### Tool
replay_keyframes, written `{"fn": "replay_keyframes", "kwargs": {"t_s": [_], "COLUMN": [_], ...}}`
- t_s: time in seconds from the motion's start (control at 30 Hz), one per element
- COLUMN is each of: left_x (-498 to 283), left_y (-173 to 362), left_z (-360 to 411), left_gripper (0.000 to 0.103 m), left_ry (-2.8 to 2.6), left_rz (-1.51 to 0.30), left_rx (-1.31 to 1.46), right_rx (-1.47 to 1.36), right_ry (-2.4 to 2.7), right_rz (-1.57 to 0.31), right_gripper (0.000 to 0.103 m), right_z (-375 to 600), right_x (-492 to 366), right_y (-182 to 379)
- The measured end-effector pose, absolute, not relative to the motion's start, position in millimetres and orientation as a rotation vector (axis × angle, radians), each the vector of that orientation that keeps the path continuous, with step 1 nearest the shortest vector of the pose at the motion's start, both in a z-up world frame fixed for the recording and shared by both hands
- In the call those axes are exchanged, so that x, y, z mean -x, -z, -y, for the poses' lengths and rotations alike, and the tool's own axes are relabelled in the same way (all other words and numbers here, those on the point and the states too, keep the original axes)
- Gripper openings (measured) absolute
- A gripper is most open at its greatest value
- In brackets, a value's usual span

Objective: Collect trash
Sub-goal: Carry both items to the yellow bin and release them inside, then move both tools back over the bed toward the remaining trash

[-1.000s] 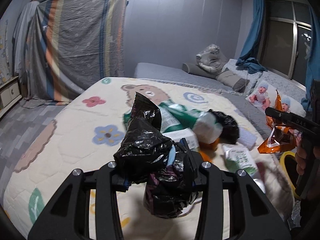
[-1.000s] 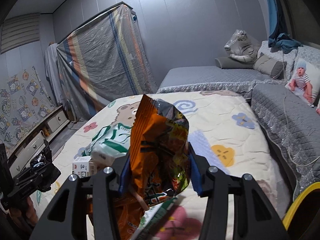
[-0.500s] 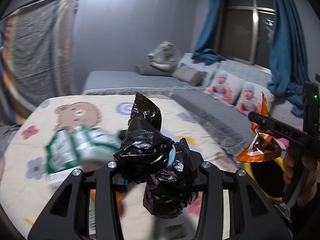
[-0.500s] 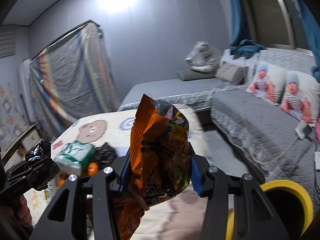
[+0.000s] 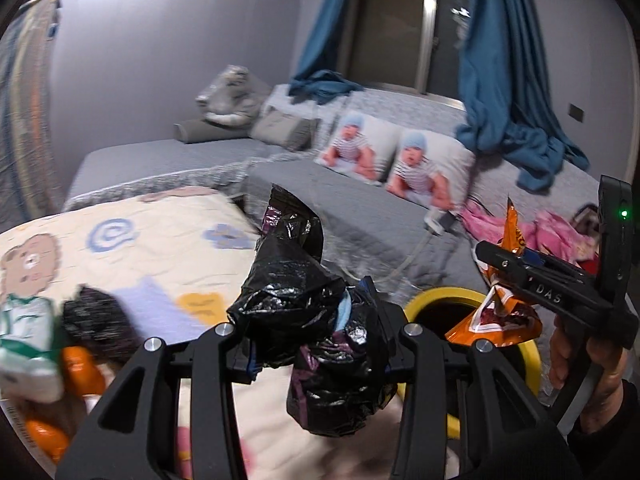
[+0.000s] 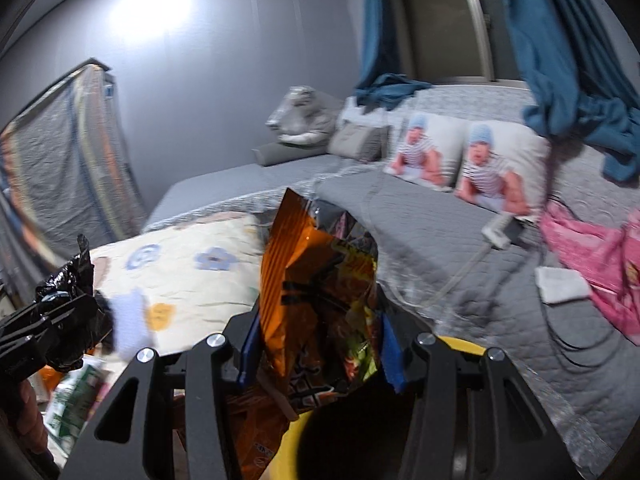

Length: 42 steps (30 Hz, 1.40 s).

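My left gripper [image 5: 310, 330] is shut on a crumpled black plastic bag [image 5: 296, 296], which bulges up and hangs down between the fingers. My right gripper [image 6: 316, 340] is shut on an orange snack bag [image 6: 316, 292] that stands upright between its blue pads. A yellow-rimmed bin [image 5: 436, 300] sits on the floor beside the bed; the snack bag [image 5: 496, 316] hangs right over its opening in the left wrist view. The bin's yellow rim [image 6: 464, 345] shows just under the right gripper. The black bag [image 6: 66, 312] appears at the far left of the right wrist view.
More trash lies on the cream cartoon quilt [image 5: 152, 248] at the left: a black wad [image 5: 94, 322], orange pieces [image 5: 82, 372], a white-green packet [image 5: 24, 344]. A grey sofa bed [image 5: 360, 220] with baby-print pillows [image 5: 396, 160], pink cloth [image 6: 592, 256] and a cable lies behind the bin.
Both grippers have swung right, from over the quilt's trash pile toward the yellow bin, each keeping its bag. The bin has come into view under the right gripper.
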<state>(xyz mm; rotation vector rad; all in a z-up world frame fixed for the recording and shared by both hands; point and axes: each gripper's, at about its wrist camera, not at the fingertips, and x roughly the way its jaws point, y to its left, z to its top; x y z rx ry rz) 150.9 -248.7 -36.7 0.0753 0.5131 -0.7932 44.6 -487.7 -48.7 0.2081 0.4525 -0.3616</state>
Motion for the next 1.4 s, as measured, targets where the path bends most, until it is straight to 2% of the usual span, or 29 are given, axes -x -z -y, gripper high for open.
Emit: {"fn": "replay_keyframes", "kwargs": {"t_s": [0.4, 0.8, 0.87, 0.93, 1.03, 1.23, 1.4], "left_x": [-113.0, -103.8, -102.9, -102.9, -104.8, -114.2, -118.8], "left_y": [78.2, 95.3, 95.2, 94.9, 93.2, 93.8, 86.3], "left_z": [357.2, 395.2, 397.2, 399.6, 395.6, 381.8, 370.3], "left_gripper": [0.039, 0.041, 0.044, 0.06, 0.075, 0.088, 0.093], "left_ry": [0.967, 1.017, 1.019, 1.014, 1.001, 0.962, 0.932], "left_rz": [-0.567, -0.608, -0.608, -0.612, -0.606, -0.616, -0.596], "left_rx": [-0.163, -0.188, -0.185, -0.173, -0.139, -0.077, -0.04], "right_rx": [-0.251, -0.281, -0.28, -0.288, -0.289, -0.314, -0.316], "right_ry": [0.521, 0.579, 0.585, 0.589, 0.631, 0.688, 0.708], "right_rz": [-0.53, -0.586, -0.585, -0.576, -0.559, -0.525, -0.511], "right_gripper": [0.046, 0.047, 0.047, 0.059, 0.064, 0.074, 0.082], "right_z": [536.9, 556.0, 557.4, 558.9, 564.5, 574.4, 576.2], "right_x": [-3.2, -1.0, -0.5, 0.8, 5.1, 14.5, 18.2], "right_y": [97.6, 117.5, 117.6, 116.7, 113.4, 105.3, 100.1]}}
